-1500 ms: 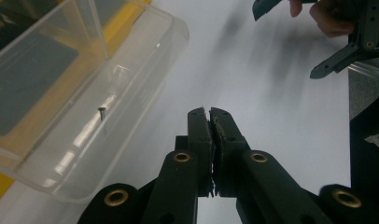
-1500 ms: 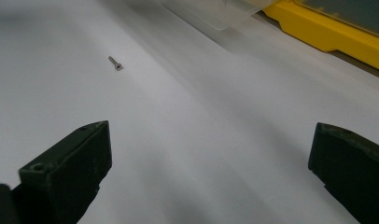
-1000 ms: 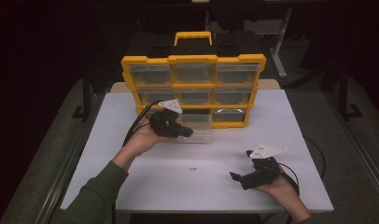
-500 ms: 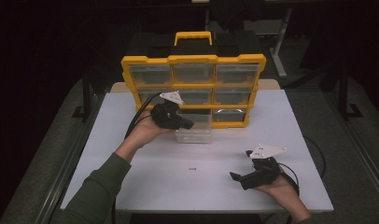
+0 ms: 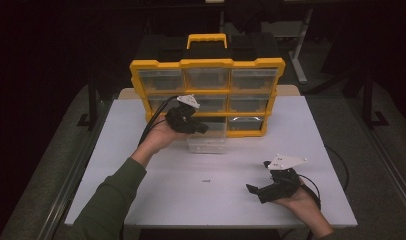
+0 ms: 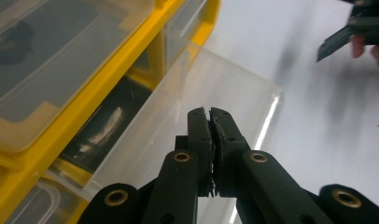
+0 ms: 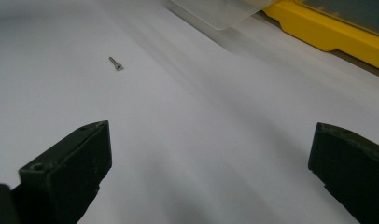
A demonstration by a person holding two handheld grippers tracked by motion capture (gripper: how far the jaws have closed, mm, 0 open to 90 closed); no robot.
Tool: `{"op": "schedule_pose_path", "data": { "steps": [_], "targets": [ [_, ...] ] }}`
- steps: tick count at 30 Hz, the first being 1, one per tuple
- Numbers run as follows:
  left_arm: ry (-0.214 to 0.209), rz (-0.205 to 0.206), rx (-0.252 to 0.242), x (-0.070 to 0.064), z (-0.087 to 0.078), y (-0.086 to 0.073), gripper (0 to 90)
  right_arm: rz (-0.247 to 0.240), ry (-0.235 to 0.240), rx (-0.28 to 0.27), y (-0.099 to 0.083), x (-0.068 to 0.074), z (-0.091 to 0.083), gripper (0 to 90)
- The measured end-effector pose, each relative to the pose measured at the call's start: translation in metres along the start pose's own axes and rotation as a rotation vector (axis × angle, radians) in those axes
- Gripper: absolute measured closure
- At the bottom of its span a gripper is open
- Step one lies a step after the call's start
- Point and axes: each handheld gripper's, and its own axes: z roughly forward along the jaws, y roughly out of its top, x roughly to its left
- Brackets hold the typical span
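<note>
One clear drawer [image 5: 207,141] sits pulled out of the yellow organizer's [image 5: 207,64] bottom row onto the white table [image 5: 141,200]; my left gripper [image 6: 210,112] is clenched on its wall. My right gripper [image 5: 256,190] rests released, near a small screw [image 7: 115,63]. I read no labels; the room is dark.

The white tabletop [image 5: 141,150] carries a yellow drawer organizer [image 5: 207,95] at its far edge — a clear drawer [image 5: 207,141] pulled out onto the surface — and a small screw [image 5: 206,180] near the middle.
</note>
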Motion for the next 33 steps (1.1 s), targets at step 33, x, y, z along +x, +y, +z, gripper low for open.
{"op": "schedule_pose_path", "data": {
  "steps": [33],
  "targets": [
    [0.005, -0.031, 0.009, 0.001, 0.002, -0.002, 76.2, -0.001, -0.001, -0.001, 0.0, 0.0, -0.001, 0.0]
  ]
}}
